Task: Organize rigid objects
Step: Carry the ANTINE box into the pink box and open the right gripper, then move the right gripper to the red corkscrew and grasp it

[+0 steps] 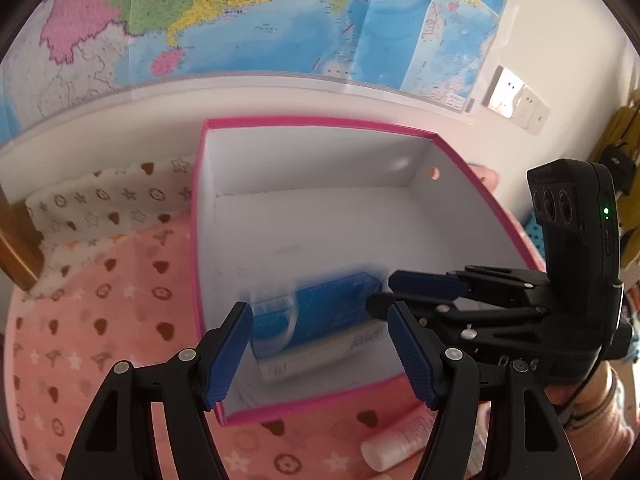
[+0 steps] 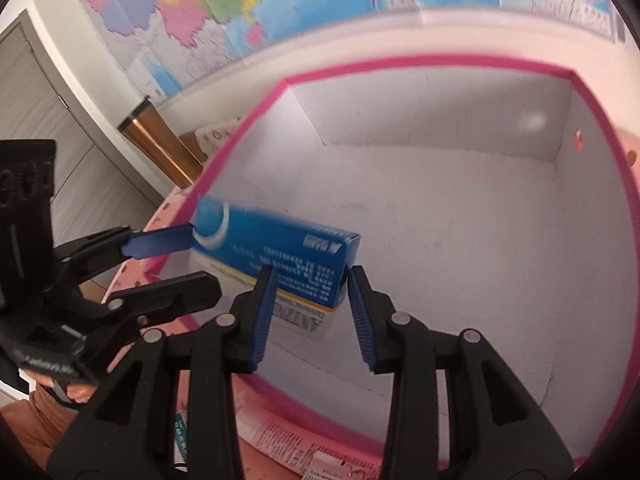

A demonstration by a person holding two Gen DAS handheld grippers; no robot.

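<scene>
A pink-rimmed box (image 1: pixel 320 123) with a white inside stands on the pink patterned cloth; it also fills the right wrist view (image 2: pixel 400 60). A blue carton (image 1: pixel 328 312) lies on a white carton (image 1: pixel 320 354) at the box's near side, also in the right wrist view (image 2: pixel 272 252). My left gripper (image 1: pixel 320 352) is open, its fingers on either side of the cartons above the box's near wall. My right gripper (image 2: pixel 312 312) is open around the blue carton's end, its pads just off the carton. It reaches in from the right in the left wrist view (image 1: pixel 380 292).
A white tube (image 1: pixel 394 446) lies on the cloth in front of the box. Pink printed packets (image 2: pixel 304 444) lie below the box's near wall. A map hangs on the wall (image 1: pixel 240 20) behind. A wooden post (image 2: pixel 160 148) stands at the left.
</scene>
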